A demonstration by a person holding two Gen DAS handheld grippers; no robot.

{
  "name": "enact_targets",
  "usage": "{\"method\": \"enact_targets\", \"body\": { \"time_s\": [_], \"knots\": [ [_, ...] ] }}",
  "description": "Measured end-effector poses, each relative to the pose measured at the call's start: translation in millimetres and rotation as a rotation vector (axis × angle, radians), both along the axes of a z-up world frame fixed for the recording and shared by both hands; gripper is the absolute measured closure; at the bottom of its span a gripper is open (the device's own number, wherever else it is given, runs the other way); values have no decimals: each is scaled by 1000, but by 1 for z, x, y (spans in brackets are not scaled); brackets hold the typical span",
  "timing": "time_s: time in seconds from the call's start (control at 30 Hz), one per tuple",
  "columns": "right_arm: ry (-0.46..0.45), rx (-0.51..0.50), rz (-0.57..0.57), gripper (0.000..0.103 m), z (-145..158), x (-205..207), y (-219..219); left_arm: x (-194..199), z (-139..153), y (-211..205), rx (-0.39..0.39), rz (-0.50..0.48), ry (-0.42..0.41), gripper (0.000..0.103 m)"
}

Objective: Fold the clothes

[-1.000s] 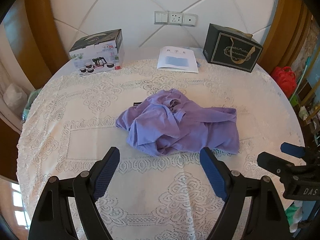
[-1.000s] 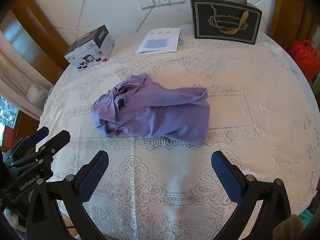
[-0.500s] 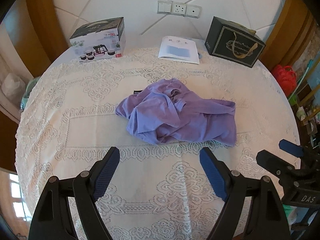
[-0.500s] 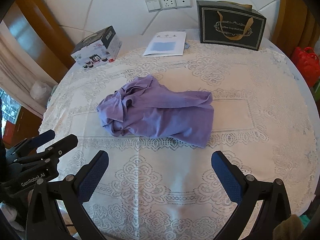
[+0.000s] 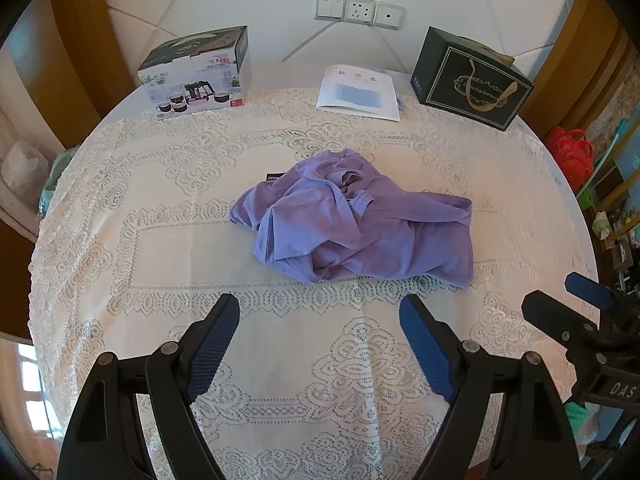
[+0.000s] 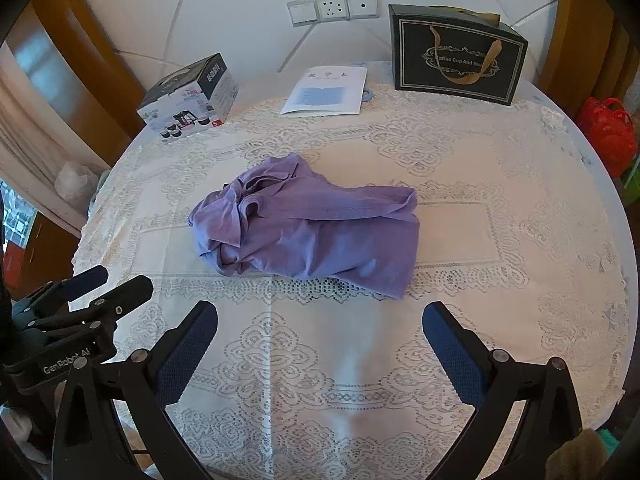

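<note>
A crumpled purple garment (image 5: 356,224) (image 6: 312,228) lies bunched in the middle of a round table covered with a white lace cloth (image 5: 160,240) (image 6: 500,240). My left gripper (image 5: 320,312) hovers open over the near part of the table, short of the garment, nothing between its blue pads. My right gripper (image 6: 320,320) is likewise open and empty, just short of the garment's near edge. Each gripper shows at the edge of the other's view: the right one (image 5: 576,304), the left one (image 6: 108,284).
At the table's far side stand a tea-set box (image 5: 196,76) on the left, a white booklet (image 5: 360,92) in the middle and a black gift bag (image 5: 472,80) on the right. A padded white wall with sockets (image 5: 360,12) is behind. A red bag (image 5: 570,152) sits off the table.
Both cameras have drawn back and tilted up slightly, so the garment sits a little farther from the fingers. The garment has not moved, and both grippers stay open.
</note>
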State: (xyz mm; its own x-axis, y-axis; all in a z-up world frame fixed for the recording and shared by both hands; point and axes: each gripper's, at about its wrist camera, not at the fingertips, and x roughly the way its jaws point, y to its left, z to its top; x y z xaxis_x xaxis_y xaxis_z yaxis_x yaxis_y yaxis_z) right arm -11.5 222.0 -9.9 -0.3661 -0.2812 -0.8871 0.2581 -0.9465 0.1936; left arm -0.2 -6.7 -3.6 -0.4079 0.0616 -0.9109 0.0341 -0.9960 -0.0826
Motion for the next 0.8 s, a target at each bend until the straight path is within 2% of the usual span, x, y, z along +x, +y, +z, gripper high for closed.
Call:
{"method": "enact_targets", "body": {
  "time_s": [0.8],
  "knots": [
    [-40, 30, -3, 0, -21, -12, -4, -14, -23, -5, 9, 8, -64, 20]
  ]
}}
